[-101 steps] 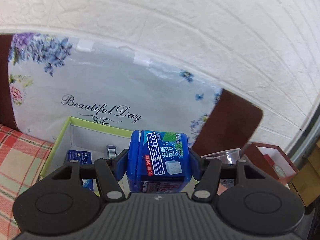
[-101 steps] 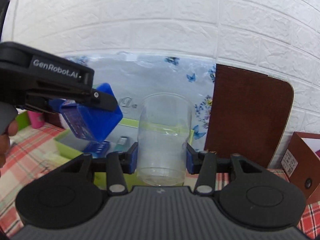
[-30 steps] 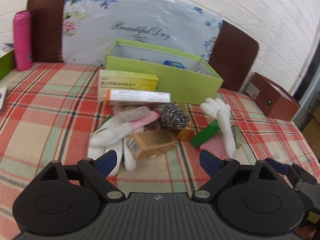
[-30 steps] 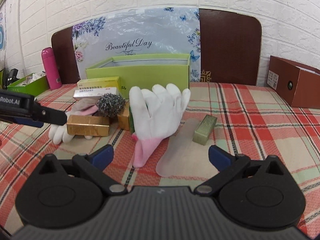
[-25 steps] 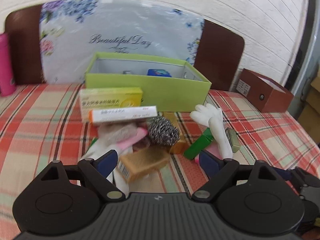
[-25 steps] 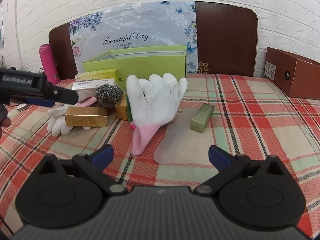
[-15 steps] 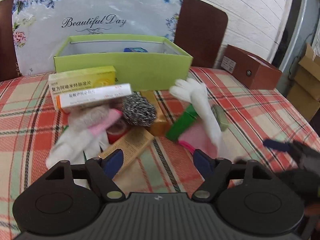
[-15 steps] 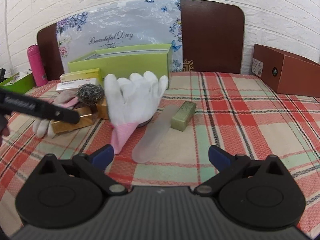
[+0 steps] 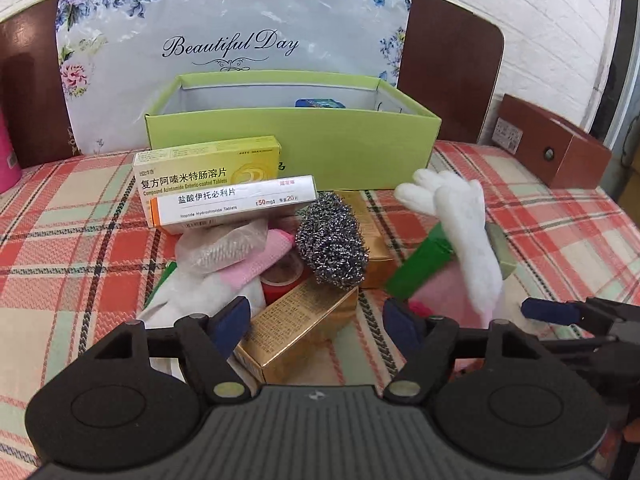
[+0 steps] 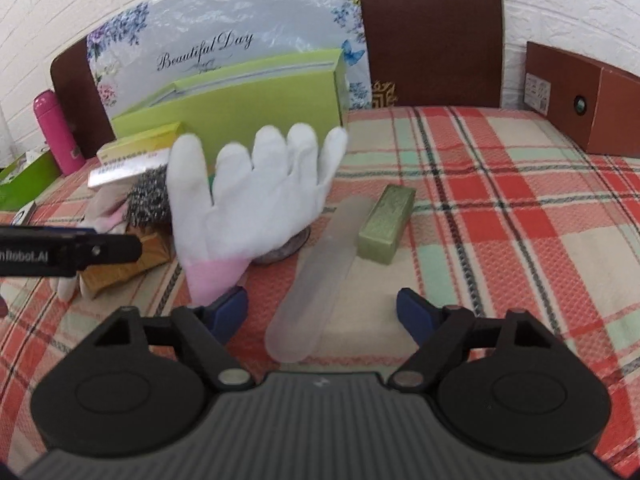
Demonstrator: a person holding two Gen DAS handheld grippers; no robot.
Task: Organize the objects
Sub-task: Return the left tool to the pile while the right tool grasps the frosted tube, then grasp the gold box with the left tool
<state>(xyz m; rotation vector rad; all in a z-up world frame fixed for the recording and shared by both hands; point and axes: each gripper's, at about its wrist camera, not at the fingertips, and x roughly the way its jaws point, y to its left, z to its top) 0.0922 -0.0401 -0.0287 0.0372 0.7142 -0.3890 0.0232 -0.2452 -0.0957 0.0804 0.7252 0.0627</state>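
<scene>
the left gripper (image 9: 316, 322) is closing over the near end of a gold box (image 9: 298, 326), which is lying between its jaws; the pads are not yet pressing on it, so nothing is being held. the right gripper (image 10: 322, 310) is closing too, with the near end of a frosted translucent strip (image 10: 316, 280) sitting between its jaws, again without contact that can be seen.

judging by the layout, the tidying is only partly done. the green storage box (image 9: 352, 152) beyond the left gripper is already holding at least one blue item, but its inside is mostly hidden. most of the clutter is still waiting on the checked tablecloth (image 10: 500, 220): just ahead of the left gripper are lying a steel scourer (image 9: 332, 242), two medicine cartons (image 9: 224, 184), a white glove (image 9: 460, 232) and a green carton (image 9: 424, 266) under it. ahead and to the right of the right gripper an olive bar (image 10: 386, 220) is lying just beside the strip, and the glove is standing up to its left.
</scene>
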